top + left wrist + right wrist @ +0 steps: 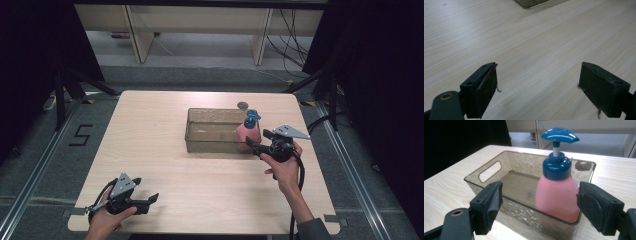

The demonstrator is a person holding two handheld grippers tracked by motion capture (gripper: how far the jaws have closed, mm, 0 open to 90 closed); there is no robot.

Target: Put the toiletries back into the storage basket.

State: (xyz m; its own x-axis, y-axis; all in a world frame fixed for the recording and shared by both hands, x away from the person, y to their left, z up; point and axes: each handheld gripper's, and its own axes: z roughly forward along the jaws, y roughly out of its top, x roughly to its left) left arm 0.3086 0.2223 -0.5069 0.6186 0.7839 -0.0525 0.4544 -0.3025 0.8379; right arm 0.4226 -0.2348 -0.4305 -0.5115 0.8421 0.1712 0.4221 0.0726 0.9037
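Pale wood-grain laminate covers the desk (165,165), which carries the whole work area. At its near left corner the left tongs (152,199) rest low over bare surface; the left gripper view shows the jaws standing wide apart with nothing but desk between them.

Right of centre stands a translucent smoke-tinted bin (499,163) with cut-out handles in its end walls. The pink pump bottle (557,195) stands upright inside the bin, against its right end wall, with its blue pump head (559,134) rising clear above the rim. A small dark disc (243,105) lies on the desk just beyond the bin's far right corner.

The right tongs (251,143) sit at the bin's near right corner, level with the bottle. Their jaws are wide open and hold nothing; in the right gripper view the bin's near wall lies between them and the bottle.

Handling judgement: the bottle body appears to be smooth, slightly yielding plastic, moderately heavy if filled, and likely slippery under the pads. The pump stem is thin and may depress or tilt under load. Take hold across the blue collar or the upper shoulder, above the rim, not on the pump head.
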